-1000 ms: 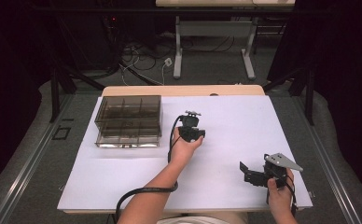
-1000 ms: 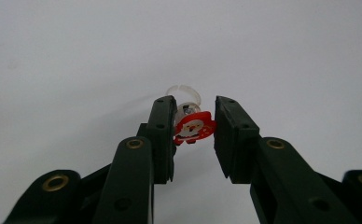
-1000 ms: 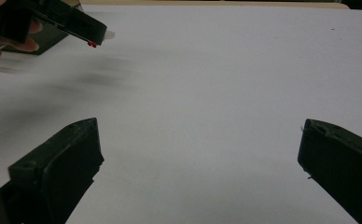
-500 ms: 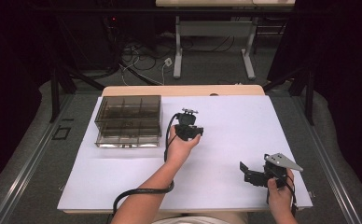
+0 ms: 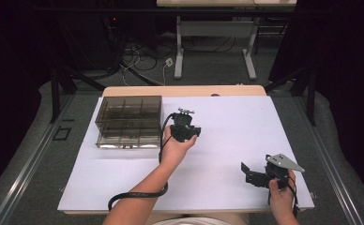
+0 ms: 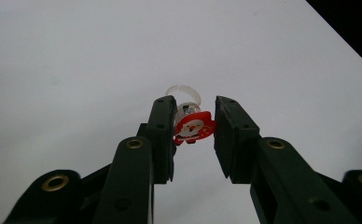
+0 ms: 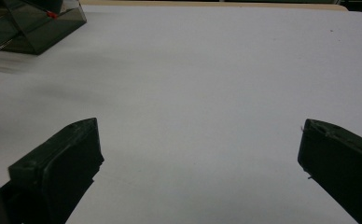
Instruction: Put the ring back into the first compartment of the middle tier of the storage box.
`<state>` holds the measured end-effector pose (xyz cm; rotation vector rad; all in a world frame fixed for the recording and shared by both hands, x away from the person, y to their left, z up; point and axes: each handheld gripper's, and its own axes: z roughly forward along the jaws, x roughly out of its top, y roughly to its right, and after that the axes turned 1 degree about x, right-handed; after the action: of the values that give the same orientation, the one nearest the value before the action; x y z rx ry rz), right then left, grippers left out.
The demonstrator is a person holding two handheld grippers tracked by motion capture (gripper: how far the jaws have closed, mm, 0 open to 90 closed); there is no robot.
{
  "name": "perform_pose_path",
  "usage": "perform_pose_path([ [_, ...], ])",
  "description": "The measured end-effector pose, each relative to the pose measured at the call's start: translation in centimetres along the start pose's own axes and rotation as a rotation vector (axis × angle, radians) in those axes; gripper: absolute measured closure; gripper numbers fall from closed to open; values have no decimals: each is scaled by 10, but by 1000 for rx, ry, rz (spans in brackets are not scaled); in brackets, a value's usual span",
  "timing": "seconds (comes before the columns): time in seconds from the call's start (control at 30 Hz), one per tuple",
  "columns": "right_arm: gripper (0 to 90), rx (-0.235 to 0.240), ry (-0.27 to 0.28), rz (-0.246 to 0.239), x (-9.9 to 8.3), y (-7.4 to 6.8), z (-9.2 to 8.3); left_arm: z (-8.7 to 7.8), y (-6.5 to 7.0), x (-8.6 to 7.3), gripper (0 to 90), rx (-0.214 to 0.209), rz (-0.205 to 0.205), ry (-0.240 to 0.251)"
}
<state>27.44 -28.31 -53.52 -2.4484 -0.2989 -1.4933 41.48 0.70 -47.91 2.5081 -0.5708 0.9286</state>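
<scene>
Santa ring (image 6: 194, 125) sits clamped between your left gripper (image 6: 195, 122) jaws at their tips, clear band pointing away over the white table (image 5: 246, 122). Your right gripper (image 7: 200, 154) rests spread wide, empty, well apart from the compartment box (image 5: 128, 121).

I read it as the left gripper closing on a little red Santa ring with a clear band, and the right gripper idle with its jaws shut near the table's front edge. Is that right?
One thing is off: the right gripper is not shut. The right gripper view shows its two black jaws spread wide over the bare white table. The rest stands: in the left gripper view the left gripper has the small red Santa ring with the clear plastic band between its jaws.
</scene>
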Motion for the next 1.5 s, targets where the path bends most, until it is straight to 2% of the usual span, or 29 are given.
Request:
perform_pose_path([
  [0.13, 0, 1, -4, -1, 0, 0, 0, -7, -3, -2, 688, 1, 0, 24],
  [0.47, 0, -2, 0, -14, 0, 0, 0, -24, -9, -6, 688, -5, 22, 52],
  [0.83, 0, -1, -3, -12, 0, -1, 0, -42, -18, -12, 688, 2, 22, 77],
  [1.07, 0, 3, -2, -14, 0, -1, 0, -55, -29, -19, 689, 2, -1, 97],
  [1.2, 0, -1, -7, -7, 0, -2, 1, -63, -40, -23, 689, 6, -27, 105],
  [1.27, 0, -3, -11, -20, 0, -2, 1, -66, -44, -23, 689, 8, -33, 110],
  [1.47, 0, -7, 5, -15, -1, -3, 3, -79, -57, -25, 689, 21, -62, 129],
  [1.5, 0, -4, -18, -16, 0, -3, 1, -81, -58, -26, 689, 22, -70, 130],
])
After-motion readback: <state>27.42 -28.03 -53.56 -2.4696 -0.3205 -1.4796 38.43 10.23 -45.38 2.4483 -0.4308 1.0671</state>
